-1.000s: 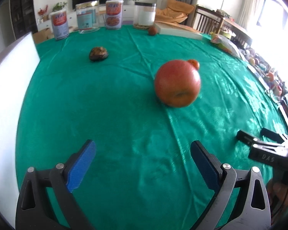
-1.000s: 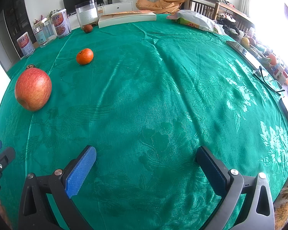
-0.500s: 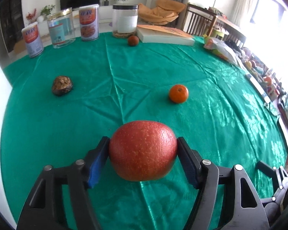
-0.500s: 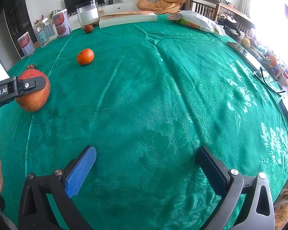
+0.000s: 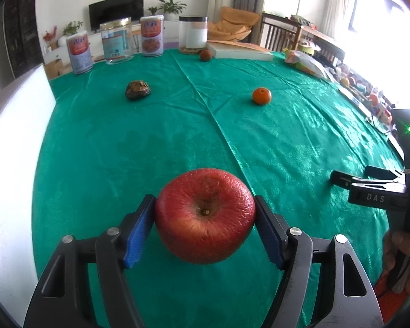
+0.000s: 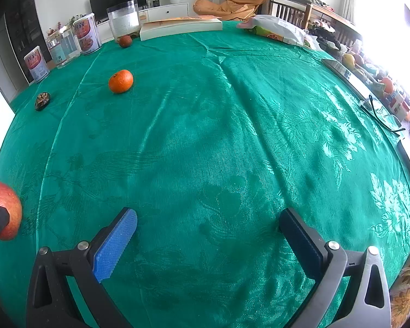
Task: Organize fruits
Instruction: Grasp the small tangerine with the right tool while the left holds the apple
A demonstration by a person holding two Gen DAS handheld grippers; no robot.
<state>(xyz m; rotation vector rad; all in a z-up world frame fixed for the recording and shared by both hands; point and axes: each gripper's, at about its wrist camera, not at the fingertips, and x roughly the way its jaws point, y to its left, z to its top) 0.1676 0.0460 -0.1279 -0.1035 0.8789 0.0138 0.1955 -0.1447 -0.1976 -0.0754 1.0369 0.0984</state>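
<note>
Our left gripper (image 5: pixel 205 220) clamps the round, wrinkled red apple (image 5: pixel 205 216) at its widest sides; it looks firm, weighty, bruisable.

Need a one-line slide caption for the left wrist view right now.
Left tool clamps a red apple above the green tablecloth, with a tangerine beyond.

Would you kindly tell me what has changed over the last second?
The left gripper moved up to the apple, closed its jaws on it, and now holds it, drawn nearer the table's front. The right gripper stayed open and still; the tangerine and dark fruit did not move.
</note>
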